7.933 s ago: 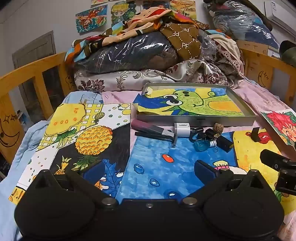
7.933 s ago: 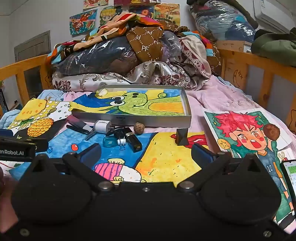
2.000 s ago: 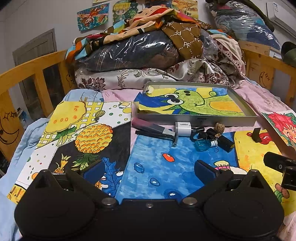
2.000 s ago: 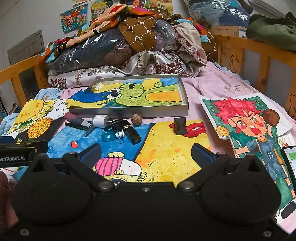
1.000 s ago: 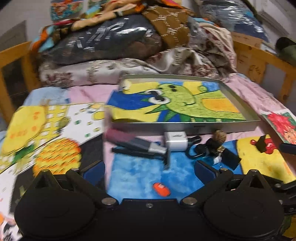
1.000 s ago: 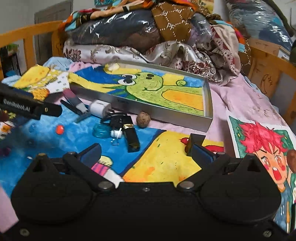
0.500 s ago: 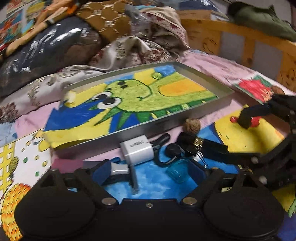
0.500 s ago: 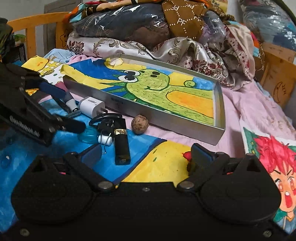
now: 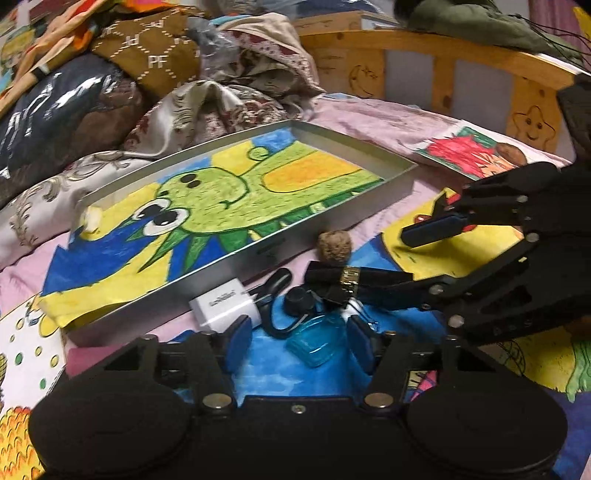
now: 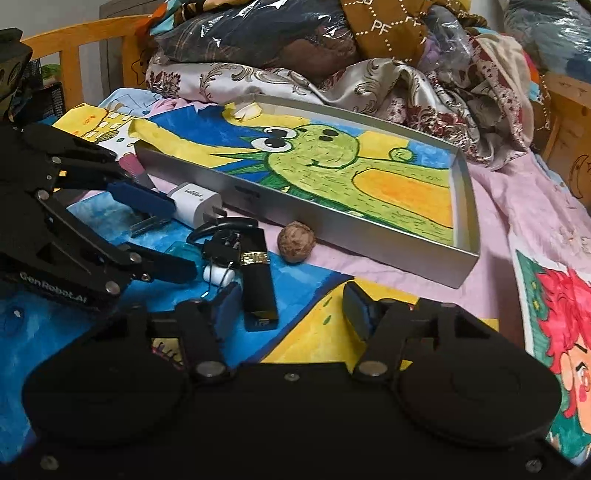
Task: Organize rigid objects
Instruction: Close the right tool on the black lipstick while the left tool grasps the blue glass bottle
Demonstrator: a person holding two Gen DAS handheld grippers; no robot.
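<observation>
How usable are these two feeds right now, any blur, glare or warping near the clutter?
Left wrist: soft, edges bowed by fisheye, yet the white charger and walnut read fine. Right wrist: sharper; glare only on the plastic-wrapped bedding, tray rim bowed.

Both wrist cameras sit low and close before the metal tray [image 9: 236, 258], the left one facing its left-front, the right one [image 10: 332, 218] its right-front; both share the walnut [image 9: 334, 245] beside it.
</observation>
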